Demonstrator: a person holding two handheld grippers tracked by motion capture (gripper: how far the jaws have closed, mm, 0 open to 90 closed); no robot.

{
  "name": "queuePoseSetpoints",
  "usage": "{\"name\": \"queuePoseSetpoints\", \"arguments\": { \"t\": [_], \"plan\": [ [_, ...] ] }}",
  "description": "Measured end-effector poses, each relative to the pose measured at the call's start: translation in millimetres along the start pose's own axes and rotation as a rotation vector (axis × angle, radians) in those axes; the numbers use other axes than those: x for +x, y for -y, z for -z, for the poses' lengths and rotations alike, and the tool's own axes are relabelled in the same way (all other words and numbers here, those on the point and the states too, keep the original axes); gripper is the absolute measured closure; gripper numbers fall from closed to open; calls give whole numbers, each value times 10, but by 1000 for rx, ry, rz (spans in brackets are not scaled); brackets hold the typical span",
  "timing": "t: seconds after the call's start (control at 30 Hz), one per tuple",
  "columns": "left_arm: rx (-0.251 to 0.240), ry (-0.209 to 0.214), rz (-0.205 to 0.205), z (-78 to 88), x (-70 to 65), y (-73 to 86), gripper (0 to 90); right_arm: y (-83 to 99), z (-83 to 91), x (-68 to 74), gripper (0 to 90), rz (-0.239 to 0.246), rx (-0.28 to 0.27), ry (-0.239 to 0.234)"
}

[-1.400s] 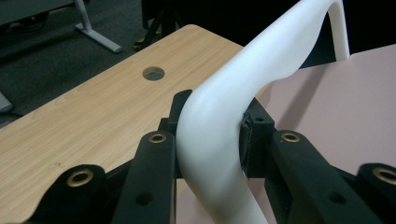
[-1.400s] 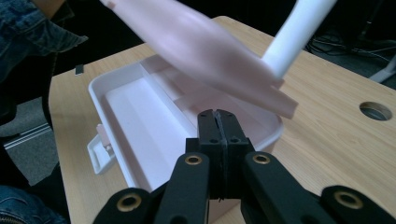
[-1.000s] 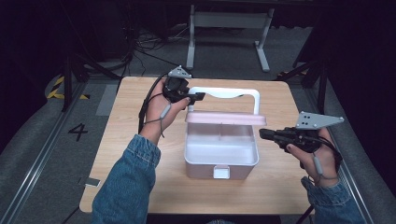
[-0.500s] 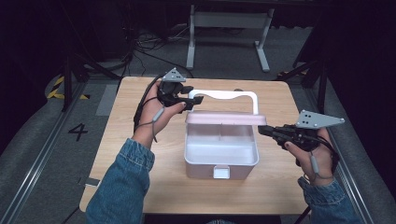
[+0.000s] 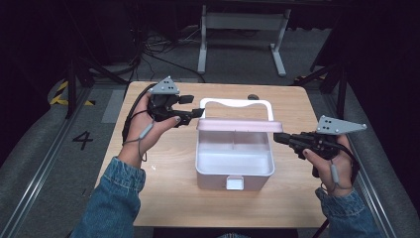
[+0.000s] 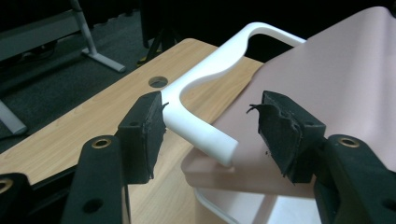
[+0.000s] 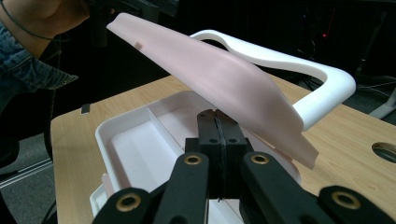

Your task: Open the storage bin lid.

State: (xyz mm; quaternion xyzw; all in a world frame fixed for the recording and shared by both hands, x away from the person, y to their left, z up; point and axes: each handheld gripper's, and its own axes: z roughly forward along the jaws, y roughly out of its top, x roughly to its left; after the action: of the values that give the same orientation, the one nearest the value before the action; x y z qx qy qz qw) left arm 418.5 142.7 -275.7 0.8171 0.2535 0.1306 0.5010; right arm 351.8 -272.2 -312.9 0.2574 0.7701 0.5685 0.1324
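Observation:
A pale pink box (image 5: 235,171) stands mid-table with its pink lid (image 5: 237,125) raised and its white handle (image 5: 236,102) swung back behind it. My left gripper (image 5: 197,106) is at the handle's left end; its jaws have just been opening. In the left gripper view the handle (image 6: 210,70) lies between the spread pads (image 6: 142,133) without touching them, and the lid (image 6: 336,70) is at right. My right gripper (image 5: 277,138) is shut and empty at the box's right rim. In the right gripper view, that gripper (image 7: 215,116) points under the lid (image 7: 210,70), above the divided tray (image 7: 135,154).
The wooden table (image 5: 163,198) has a round cable hole (image 5: 253,96) behind the handle. Bare tabletop lies left, right and in front of the box. A metal stand (image 5: 242,22) is on the floor beyond the table.
The left gripper's jaws have come apart off the handle's left end, and the hand has drawn back to the left. The lid stays raised. The right gripper has not moved.

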Motion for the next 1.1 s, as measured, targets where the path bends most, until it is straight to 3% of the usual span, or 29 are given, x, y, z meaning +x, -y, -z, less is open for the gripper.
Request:
{"name": "queuePoseSetpoints", "arguments": {
  "t": [0.17,0.33,0.43,0.5,0.57,0.63,0.83,0.97,1.1],
  "plan": [
    [-5,15,-34,108,-33,101,448,-5,-3,-8,900,-11,-4,-1],
    [-26,42,-40,224,-88,226,465,-14,-5,-19,900,-21,-7,0],
    [-15,31,-37,276,-156,291,468,-26,-16,-20,900,-23,-13,4],
    [-9,8,-57,304,-193,328,471,-31,-22,-19,900,-23,-9,4],
    [-23,6,-58,324,-228,372,472,-33,-33,-21,900,-25,-6,3],
    [-40,21,-25,337,-262,427,475,-34,-38,-26,900,-28,-5,2],
    [-65,7,-33,333,-274,515,463,-42,-53,-30,900,-30,-8,5],
    [-94,-7,-13,280,-292,574,465,-47,-56,-39,900,-34,-9,1],
    [-114,-24,-33,190,-307,592,466,-43,-52,-49,900,-35,-6,5]
  ]
}}
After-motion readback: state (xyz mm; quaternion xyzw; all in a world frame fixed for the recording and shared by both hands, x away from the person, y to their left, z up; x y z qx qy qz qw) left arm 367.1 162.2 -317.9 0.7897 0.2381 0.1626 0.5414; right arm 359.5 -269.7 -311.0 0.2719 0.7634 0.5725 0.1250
